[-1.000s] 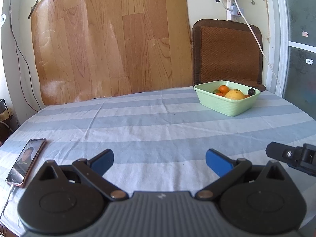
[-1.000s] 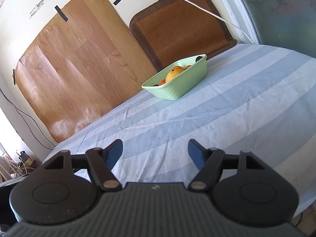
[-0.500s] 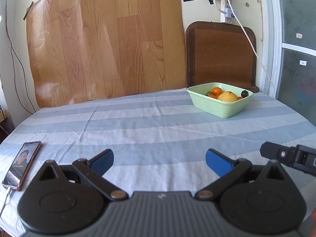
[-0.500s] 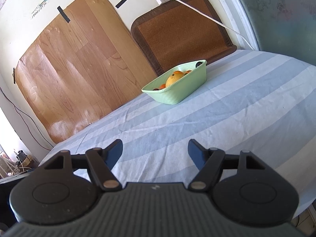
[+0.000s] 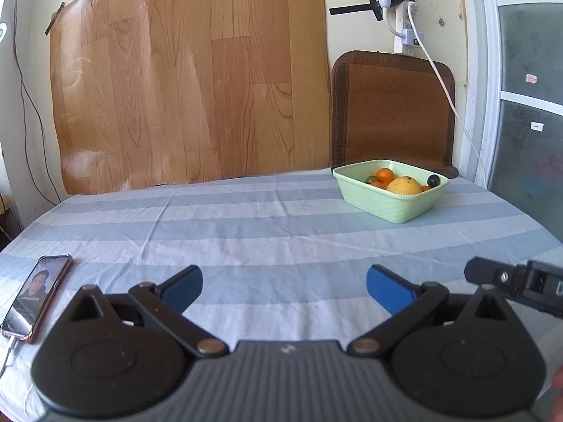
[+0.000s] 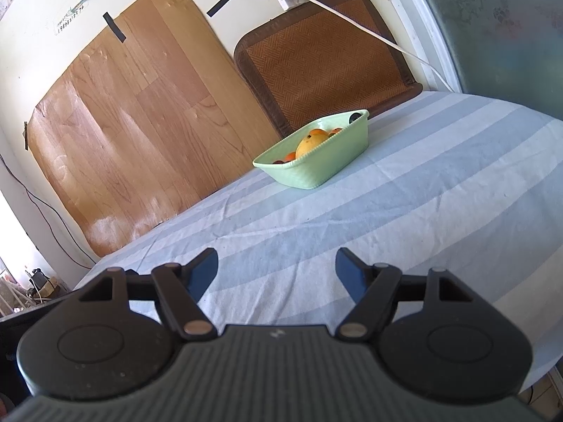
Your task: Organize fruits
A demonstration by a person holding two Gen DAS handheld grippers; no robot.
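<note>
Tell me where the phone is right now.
The phone shows only in the left wrist view, lying flat at the table's near left edge, left of the open left gripper and far across the striped cloth from the green fruit bowl.

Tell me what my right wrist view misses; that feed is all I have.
Observer: A phone lies on the striped tablecloth at the left edge, screen lit, with a cable plugged into its near end.
Operator: Report the fruit in the bowl; I only see the big yellow one over the rim.
Observer: From the left wrist view, the green bowl also holds an orange behind the yellow fruit, and a dark round fruit at the right corner.
Operator: Give me the left gripper's state.
Observer: The left gripper is open and empty over the cloth, well short of the bowl.
</note>
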